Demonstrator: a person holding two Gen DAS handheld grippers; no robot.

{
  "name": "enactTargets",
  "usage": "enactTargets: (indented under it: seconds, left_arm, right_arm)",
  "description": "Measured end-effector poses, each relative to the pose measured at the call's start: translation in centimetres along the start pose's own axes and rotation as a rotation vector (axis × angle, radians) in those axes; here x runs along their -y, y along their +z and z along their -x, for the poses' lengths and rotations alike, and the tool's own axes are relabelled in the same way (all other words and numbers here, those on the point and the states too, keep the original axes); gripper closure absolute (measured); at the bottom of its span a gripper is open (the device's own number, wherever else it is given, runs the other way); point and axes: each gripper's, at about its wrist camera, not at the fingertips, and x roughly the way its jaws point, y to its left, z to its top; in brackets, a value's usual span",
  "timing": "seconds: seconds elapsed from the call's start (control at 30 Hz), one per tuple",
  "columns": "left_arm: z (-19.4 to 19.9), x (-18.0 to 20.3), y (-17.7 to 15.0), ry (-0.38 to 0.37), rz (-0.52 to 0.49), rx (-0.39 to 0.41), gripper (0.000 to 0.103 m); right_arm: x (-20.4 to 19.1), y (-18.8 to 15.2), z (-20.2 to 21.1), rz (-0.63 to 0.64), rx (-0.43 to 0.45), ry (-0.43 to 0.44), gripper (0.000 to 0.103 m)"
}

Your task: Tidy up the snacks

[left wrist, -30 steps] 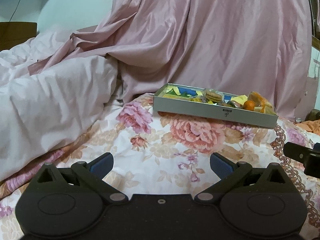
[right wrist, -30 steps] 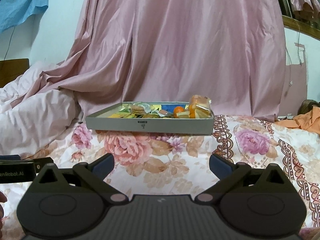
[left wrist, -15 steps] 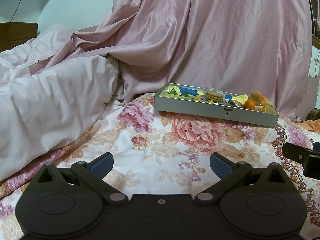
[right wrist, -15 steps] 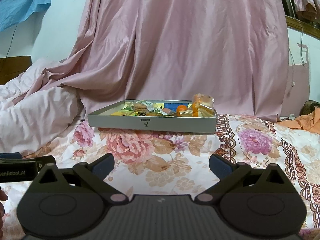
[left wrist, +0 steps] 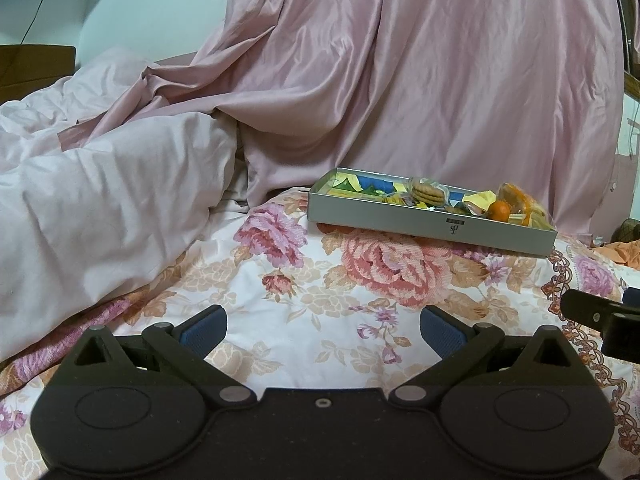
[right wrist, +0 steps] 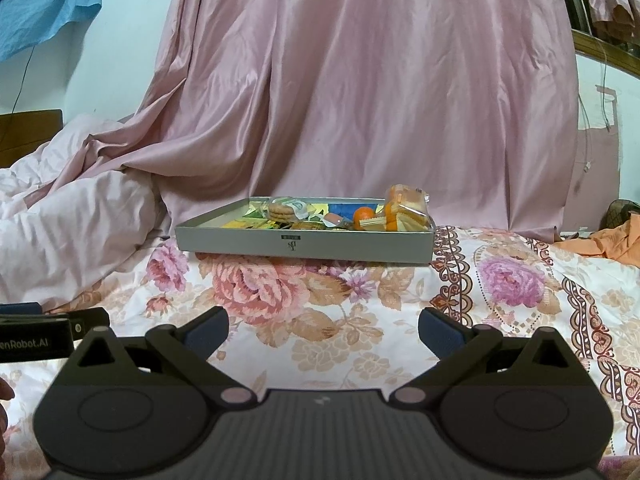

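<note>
In the left wrist view, the left gripper [left wrist: 323, 326] fills the bottom of the frame, held level and low over the floral bedspread [left wrist: 320, 300], its two blue-padded fingers [left wrist: 204, 326] spread wide apart with nothing between them. The grey tray [left wrist: 400, 222] of snacks sits on the bedspread in the centre right of the frame, well ahead of the fingertips and angled so that its far end runs off to the right. Inside it are a pack of round biscuits [left wrist: 428, 193], a small orange fruit [left wrist: 500, 211], a clear bag of orange-coloured snacks [left wrist: 520, 204] at the right end, and yellow and blue wrappers toward the left end. A pale pink duvet [left wrist: 100, 200] is heaped at the left, and a pink satin sheet [left wrist: 400, 80] hangs behind the tray. At the right edge, a black part of the right gripper [left wrist: 600, 316] pokes into view. In the right wrist view, the right gripper [right wrist: 323, 326] also sits level along the bottom, its fingers [right wrist: 440, 334] likewise parted wide and empty. The tray [right wrist: 240, 240] lies nearly straight ahead in the middle of the frame, apart from the fingertips, with the biscuits [right wrist: 280, 212] left of centre, the fruit [right wrist: 364, 216] and the bag [right wrist: 404, 210] toward its right end. The left gripper's [right wrist: 40, 338] black body shows at the lower left edge.
</note>
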Motion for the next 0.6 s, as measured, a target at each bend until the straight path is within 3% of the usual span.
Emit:
enactTargets:
  seconds: [0.6]
  left_arm:
    - [0.09, 0.09, 0.02, 0.001, -0.001, 0.0, 0.001]
  right_arm:
    - [0.01, 0.0, 0.01, 0.002, -0.002, 0.001, 0.0]
